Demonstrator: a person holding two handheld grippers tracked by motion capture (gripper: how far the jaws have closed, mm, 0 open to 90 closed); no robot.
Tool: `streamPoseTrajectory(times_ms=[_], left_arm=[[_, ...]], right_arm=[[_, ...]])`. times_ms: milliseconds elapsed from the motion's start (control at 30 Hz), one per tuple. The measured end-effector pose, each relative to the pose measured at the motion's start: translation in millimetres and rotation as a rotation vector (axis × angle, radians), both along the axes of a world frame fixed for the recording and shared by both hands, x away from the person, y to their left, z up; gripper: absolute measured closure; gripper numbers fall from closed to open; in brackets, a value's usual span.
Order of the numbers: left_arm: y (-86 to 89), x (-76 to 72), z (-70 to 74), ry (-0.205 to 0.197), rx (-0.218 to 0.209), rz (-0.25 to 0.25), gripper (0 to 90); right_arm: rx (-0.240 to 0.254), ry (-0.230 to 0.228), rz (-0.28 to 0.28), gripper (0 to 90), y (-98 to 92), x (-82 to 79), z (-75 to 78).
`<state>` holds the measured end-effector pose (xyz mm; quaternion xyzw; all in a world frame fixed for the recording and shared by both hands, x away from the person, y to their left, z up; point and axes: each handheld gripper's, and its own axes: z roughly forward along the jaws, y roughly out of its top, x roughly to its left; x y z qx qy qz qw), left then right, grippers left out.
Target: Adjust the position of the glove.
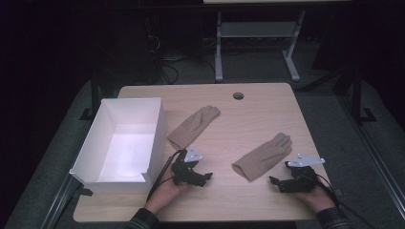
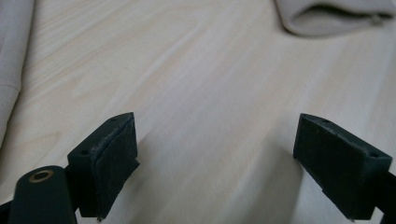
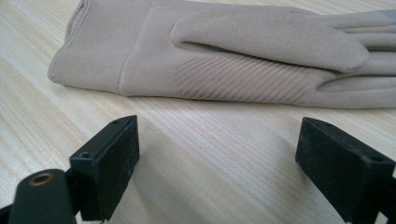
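Two beige gloves lie flat on the wooden table (image 1: 248, 119). One glove (image 1: 193, 126) is beside the white box; the other glove (image 1: 262, 156) is to the right of centre. My left gripper (image 1: 205, 178) rests low near the front edge, pointing right, open over bare wood (image 2: 217, 163). The left glove's edge (image 2: 9, 70) and the right glove's cuff (image 2: 327, 18) show ahead of it. My right gripper (image 1: 273, 181) sits just short of the right glove's cuff, pointing left. It is open (image 3: 217, 163), with that glove (image 3: 233, 56) lying palm side up just beyond its jaws.
An open white box (image 1: 124, 140) stands at the table's left side. A round cable hole (image 1: 238, 95) is near the far edge. Beyond the table are a desk frame (image 1: 258, 38) and cables on a dark floor.
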<state>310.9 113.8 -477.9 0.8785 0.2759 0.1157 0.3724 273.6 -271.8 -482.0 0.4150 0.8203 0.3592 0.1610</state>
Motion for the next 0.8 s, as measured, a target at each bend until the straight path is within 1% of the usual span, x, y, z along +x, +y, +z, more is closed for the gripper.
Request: streamPoseTrajectory(times_ms=[33, 67, 233, 267, 333, 367, 400, 433, 500, 600, 633, 700, 800], left_arm=[[1.2, -1.1, -0.2, 0.001, -0.005, -0.014, 12.9], [1.9, -1.6, 0.2, 0.002, -0.001, -0.020, 12.9], [2.1, -1.7, 0.3, 0.003, -0.001, -0.021, 13.0], [2.0, -1.7, 0.3, 0.003, -0.001, -0.021, 13.0], [2.0, -1.7, 0.3, 0.003, -0.001, -0.021, 13.0], [2.0, -1.7, 0.2, 0.002, -0.002, -0.021, 13.0], [2.0, -1.7, 0.3, 0.003, -0.001, -0.021, 13.0], [2.0, -1.7, 0.3, 0.003, -0.001, -0.021, 12.9], [2.0, -1.7, 0.3, 0.003, -0.001, -0.021, 12.9], [2.0, -1.7, 0.3, 0.003, -0.001, -0.021, 12.9], [2.0, -1.7, 0.3, 0.003, -0.002, -0.021, 12.9], [2.1, -1.0, 0.0, 0.001, -0.002, -0.027, 12.9], [2.3, -0.5, -0.1, 0.001, -0.002, -0.031, 12.8]], right_arm=[[0.000, 0.000, 0.001, 12.9, 0.0, 0.1, 0.0], [0.000, 0.001, 0.002, 12.8, 0.1, 0.2, 0.0], [0.001, 0.001, 0.005, 12.3, 0.2, 0.5, -0.1], [-0.004, 0.007, 0.010, 12.5, -0.1, 1.0, 0.6], [-0.012, 0.009, 0.019, 14.9, 0.1, 1.9, 1.7], [-0.011, 0.017, 0.019, 17.4, 0.7, 2.2, 2.7], [-0.012, 0.023, 0.027, 22.7, 0.6, 2.7, 4.2], [-0.026, 0.023, 0.039, 25.4, 0.1, 3.1, 6.1], [-0.035, 0.008, 0.038, 31.3, 0.8, 3.4, 9.5], [0.001, 0.003, 0.049, 41.8, 0.7, 4.1, 14.2], [0.007, 0.009, 0.052, 44.1, 1.3, 4.2, 14.8], [0.010, 0.019, 0.078, 50.9, 3.1, 5.6, 16.0], [0.018, 0.024, 0.087, 61.1, 5.9, 7.2, 18.2]])
